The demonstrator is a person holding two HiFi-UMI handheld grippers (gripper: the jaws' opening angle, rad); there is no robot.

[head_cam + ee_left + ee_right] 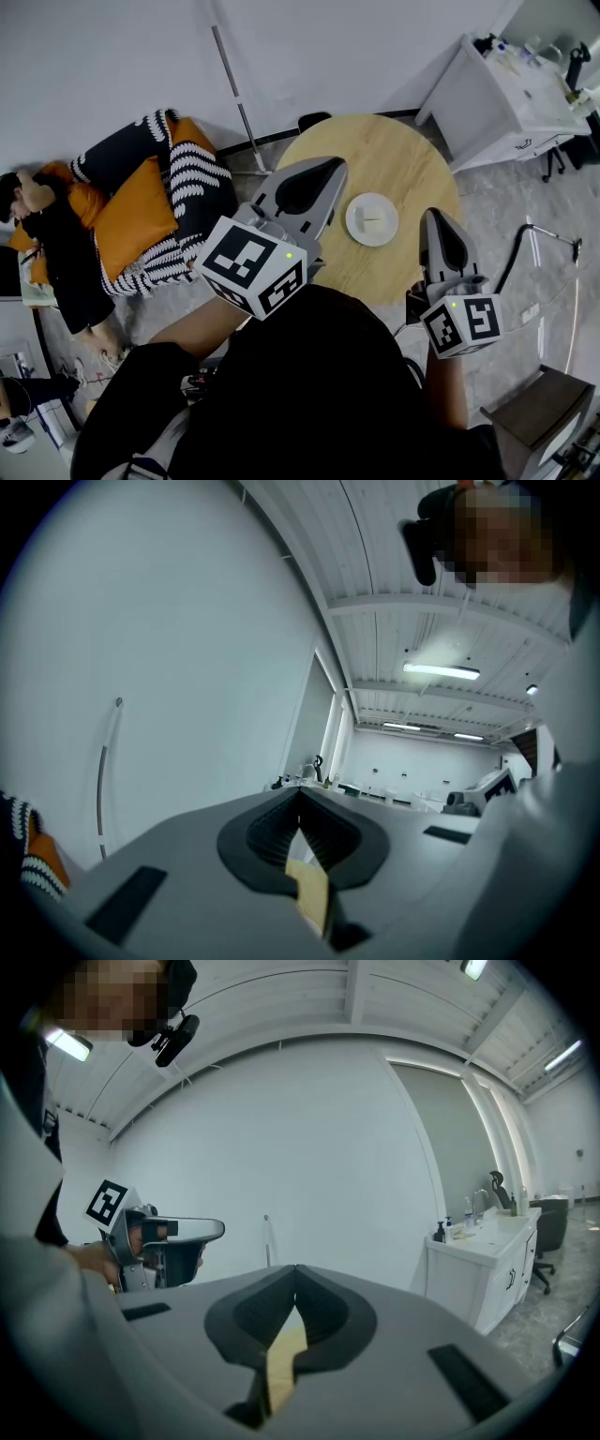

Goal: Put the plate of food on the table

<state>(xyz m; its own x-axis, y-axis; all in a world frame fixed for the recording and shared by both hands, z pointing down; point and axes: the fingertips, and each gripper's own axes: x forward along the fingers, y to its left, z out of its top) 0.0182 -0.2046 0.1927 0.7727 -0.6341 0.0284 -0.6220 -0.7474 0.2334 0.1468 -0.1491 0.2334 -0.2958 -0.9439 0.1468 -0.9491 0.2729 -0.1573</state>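
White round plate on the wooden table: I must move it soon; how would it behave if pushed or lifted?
The white round plate looks rigid and shallow, so it would probably slide rather than tip on the round wooden table. If ceramic, it may chip. The pale food piece sits loose and might shift.

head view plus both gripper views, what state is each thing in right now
Round white plate: flat on the table, free of both grippers.
Small pale piece of food: lying on the plate.
Round wooden table: upright, bearing the plate.
Left gripper: jaws together, nothing between them.
Right gripper: jaws together, nothing between them.
White cabinet: doors shut.
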